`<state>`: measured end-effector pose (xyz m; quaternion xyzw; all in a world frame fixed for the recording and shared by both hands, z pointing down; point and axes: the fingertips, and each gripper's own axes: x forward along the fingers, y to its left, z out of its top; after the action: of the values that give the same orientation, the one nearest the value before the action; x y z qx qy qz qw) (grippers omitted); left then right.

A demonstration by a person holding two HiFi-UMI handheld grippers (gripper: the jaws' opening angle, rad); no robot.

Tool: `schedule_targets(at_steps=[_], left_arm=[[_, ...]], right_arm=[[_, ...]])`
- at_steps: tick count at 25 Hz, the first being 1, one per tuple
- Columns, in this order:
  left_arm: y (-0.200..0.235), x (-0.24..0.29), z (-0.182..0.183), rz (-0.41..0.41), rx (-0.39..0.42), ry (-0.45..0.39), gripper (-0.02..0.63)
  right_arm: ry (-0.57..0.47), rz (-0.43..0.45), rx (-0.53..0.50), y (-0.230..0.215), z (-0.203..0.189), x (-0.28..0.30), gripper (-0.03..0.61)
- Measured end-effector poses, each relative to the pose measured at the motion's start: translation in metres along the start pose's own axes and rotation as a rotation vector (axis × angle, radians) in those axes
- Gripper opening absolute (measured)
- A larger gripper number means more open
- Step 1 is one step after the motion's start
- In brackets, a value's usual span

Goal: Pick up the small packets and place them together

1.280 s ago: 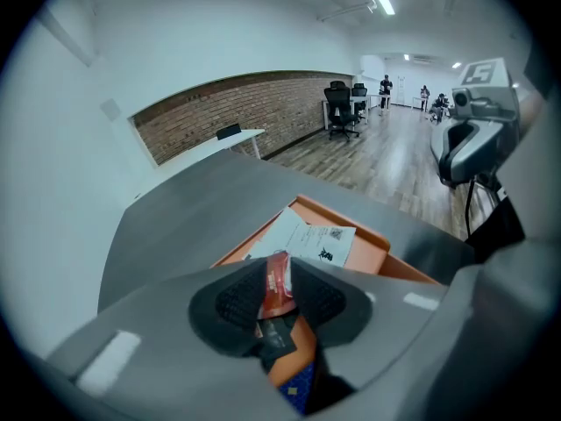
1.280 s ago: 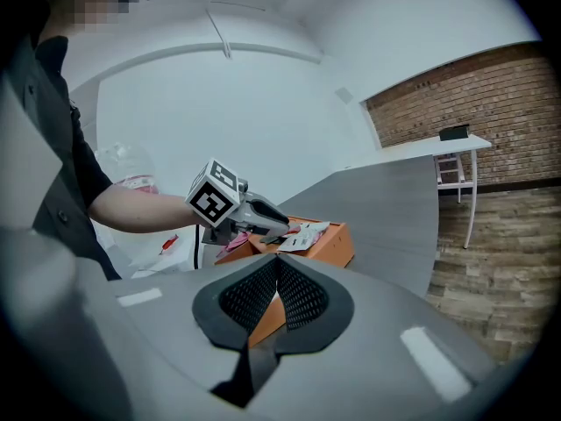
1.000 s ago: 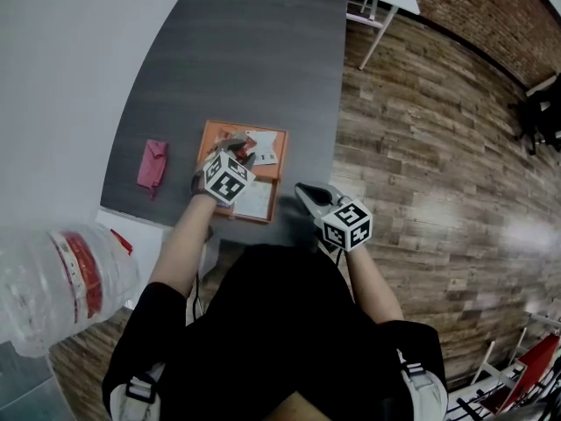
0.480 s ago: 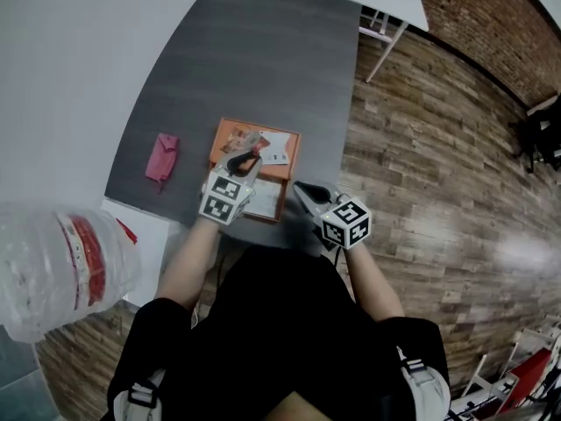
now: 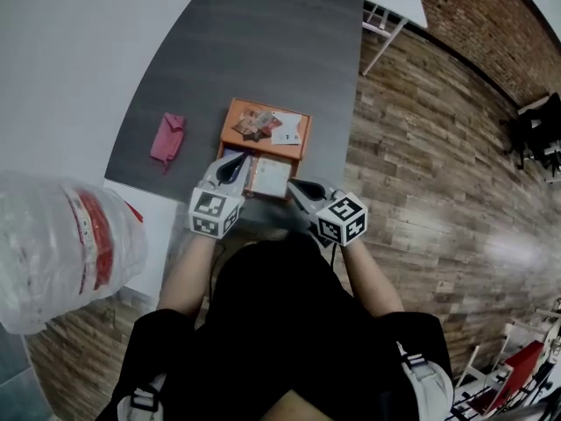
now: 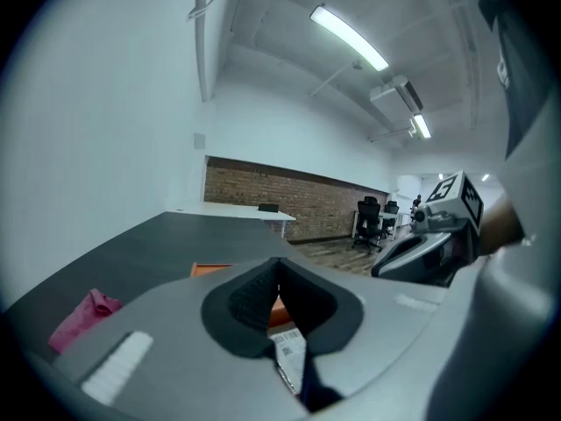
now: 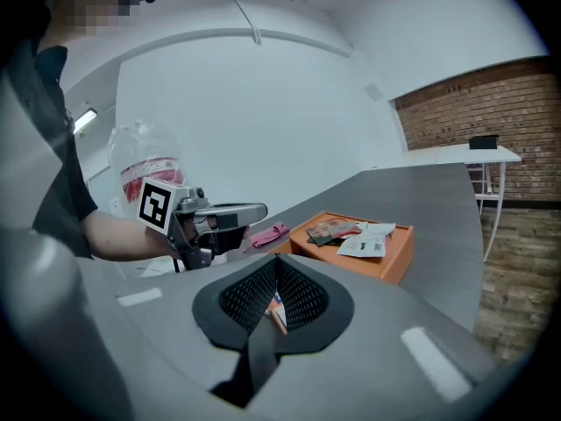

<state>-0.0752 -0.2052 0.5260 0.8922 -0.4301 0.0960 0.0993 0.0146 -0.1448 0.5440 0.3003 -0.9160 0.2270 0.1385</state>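
Several small packets and a white packet lie together in the far half of an orange tray. The right gripper view shows the same packets on the tray. My left gripper hovers over the tray's near half. Its jaws are closing and now meet, with no packet pinched. A white printed sheet shows below them. My right gripper is shut beside the tray's near right corner. A sliver of orange and white shows in its slit; I cannot tell whether it is held.
A pink cloth lies on the dark grey table, left of the tray. A big clear water bottle stands by the person's left side. The table's right edge drops to a wooden floor.
My left gripper has drawn back from the packets in the far half of the tray toward the person, and its jaws have come together. The right gripper has hardly moved.
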Motion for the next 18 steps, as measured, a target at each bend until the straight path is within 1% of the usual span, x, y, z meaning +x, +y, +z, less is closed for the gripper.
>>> schedule_targets(at_steps=[5, 8, 12, 14, 16, 18], left_arm=[[-0.009, -0.029, 0.006, -0.022, -0.022, -0.092, 0.0], [-0.017, -0.04, 0.008, -0.035, -0.054, -0.116, 0.0], [-0.026, -0.048, 0.015, -0.031, -0.034, -0.134, 0.0], [-0.032, -0.054, 0.018, -0.032, -0.038, -0.144, 0.0], [-0.039, -0.06, 0.022, -0.024, -0.04, -0.162, 0.0], [-0.045, -0.064, 0.025, -0.004, -0.024, -0.178, 0.0]], right_arm=[[-0.038, -0.047, 0.044, 0.023, -0.016, -0.005, 0.003], [-0.072, -0.102, 0.049, 0.027, -0.019, -0.021, 0.003], [-0.171, -0.184, 0.067, 0.011, -0.004, -0.059, 0.003], [-0.23, -0.217, 0.076, 0.006, 0.004, -0.076, 0.003], [-0.284, -0.239, 0.081, 0.004, 0.01, -0.09, 0.003], [-0.327, -0.246, 0.082, 0.002, 0.014, -0.101, 0.003]])
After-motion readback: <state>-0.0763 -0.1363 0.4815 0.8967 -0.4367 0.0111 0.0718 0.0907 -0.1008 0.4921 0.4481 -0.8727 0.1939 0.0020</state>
